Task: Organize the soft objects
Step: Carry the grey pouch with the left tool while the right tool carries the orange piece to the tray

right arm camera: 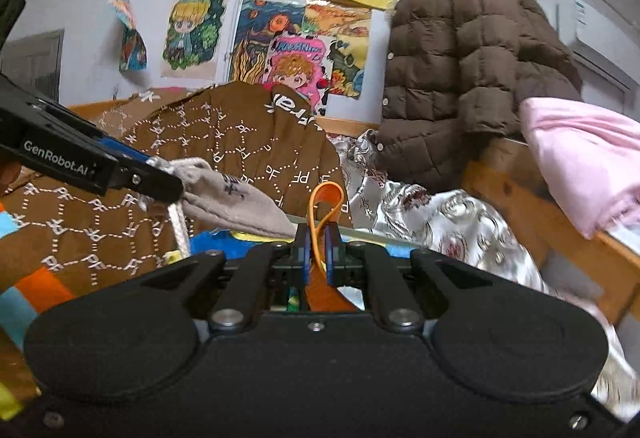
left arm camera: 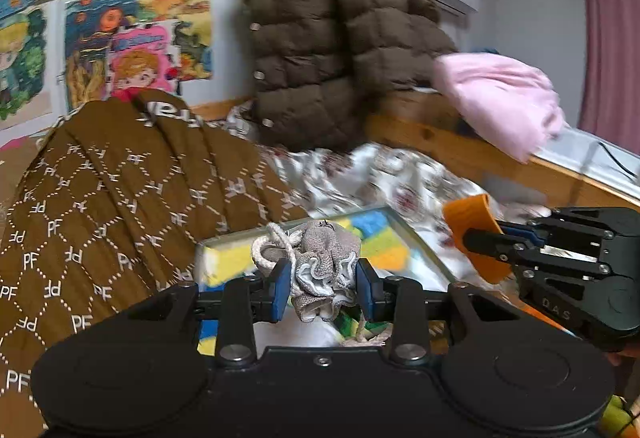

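Gripping a bunched grey drawstring pouch (left arm camera: 320, 266), the left gripper (left arm camera: 323, 288) has its blue fingers (left arm camera: 280, 290) pressed in on both sides of the gathered mouth, and the white cord (left arm camera: 266, 248) loops out toward the left. From the right wrist camera the same pouch (right arm camera: 236, 202) hangs off the tip of that left gripper (right arm camera: 164, 186), body trailing to the right, cord (right arm camera: 180, 226) dangling straight down.

Over on the other side, the right gripper (right arm camera: 316, 256) is clenched tight on an orange strip of soft material (right arm camera: 326, 206), which arches up in a loop just above the fingers (right arm camera: 330, 258). In the left wrist camera that orange piece (left arm camera: 476, 234) sticks out ahead of the right gripper (left arm camera: 480, 240), up off the bed and to the right of the pouch.

Both items are held above a bright patchwork panel in blue, yellow and orange (left arm camera: 384, 242) lying at the near side of the bed. Beyond it a brown quilt with white PF lettering (left arm camera: 120, 194) is heaped on the left side, and a shiny white floral cover (left arm camera: 380, 174) spreads toward the right. A brown puffer jacket (left arm camera: 332, 38) hangs at the far end, next to a pink cloth (left arm camera: 504, 98) draped over the wooden bed rail (left arm camera: 460, 146). Colourful cartoon drawings (right arm camera: 304, 6) cover the wall behind. The picture is a little smeared.
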### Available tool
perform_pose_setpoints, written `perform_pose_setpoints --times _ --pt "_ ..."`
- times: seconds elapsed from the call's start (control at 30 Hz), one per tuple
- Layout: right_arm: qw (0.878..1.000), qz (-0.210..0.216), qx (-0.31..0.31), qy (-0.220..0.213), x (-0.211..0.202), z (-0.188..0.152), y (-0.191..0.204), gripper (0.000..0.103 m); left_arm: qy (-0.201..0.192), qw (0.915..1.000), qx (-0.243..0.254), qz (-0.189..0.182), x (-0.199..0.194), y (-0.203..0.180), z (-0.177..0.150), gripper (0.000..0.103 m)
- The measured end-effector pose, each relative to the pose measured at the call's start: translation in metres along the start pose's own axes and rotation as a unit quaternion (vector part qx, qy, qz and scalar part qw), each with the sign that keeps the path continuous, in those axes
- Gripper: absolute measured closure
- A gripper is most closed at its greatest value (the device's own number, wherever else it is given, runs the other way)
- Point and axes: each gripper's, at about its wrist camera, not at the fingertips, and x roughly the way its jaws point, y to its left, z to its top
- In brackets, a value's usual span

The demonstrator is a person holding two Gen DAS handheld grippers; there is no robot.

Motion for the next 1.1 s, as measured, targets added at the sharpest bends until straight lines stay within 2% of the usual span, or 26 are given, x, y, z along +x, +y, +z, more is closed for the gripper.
perform_pose_setpoints --times 0.27,0.6,0.8,0.97,1.1 --pt "0.998 -0.012 -0.024 0.049 0.072 0.017 0.005 0.101 -0.017 0.9990 -0.036 0.023 0.057 0.035 0.001 0.067" --pt "0.991 -0.040 -0.018 0.123 0.156 0.022 0.022 0.100 -0.010 0.9947 -0.095 0.037 0.123 0.077 -0.023 0.067" --pt "0.985 -0.043 -0.049 0.159 0.198 0.018 0.052 0.100 0.019 0.9897 -0.137 0.036 0.147 0.107 -0.051 0.067" --pt "0.980 -0.043 -0.068 0.182 0.236 0.011 0.073 0.100 0.035 0.9923 -0.111 0.042 0.155 0.113 -0.065 0.066" --pt "0.977 -0.038 -0.073 0.197 0.264 0.003 0.092 0.100 0.047 0.9918 -0.114 0.033 0.159 0.115 -0.071 0.066"
